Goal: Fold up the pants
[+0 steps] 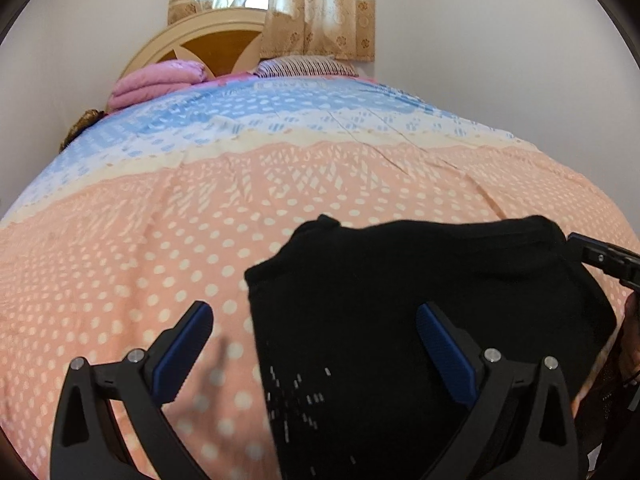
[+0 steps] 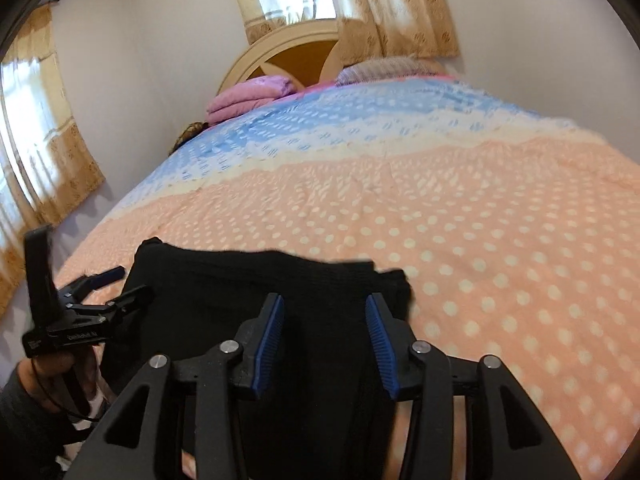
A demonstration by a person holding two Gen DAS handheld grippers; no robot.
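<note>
Black pants (image 1: 420, 300), folded into a compact stack, lie on the bed (image 1: 160, 240) at its near edge. Left tongs (image 1: 314, 354): spread wide over the stack's left edge, gripping nothing. Right tongs (image 2: 325, 344): parted above the stack. Far end: folded pink blanket (image 1: 156, 84), striped pillow (image 1: 308, 66); open bedspread between.

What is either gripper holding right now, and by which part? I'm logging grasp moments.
Nothing is held. The left gripper and right gripper are both open, poised over the black pants lying on the bed.
</note>
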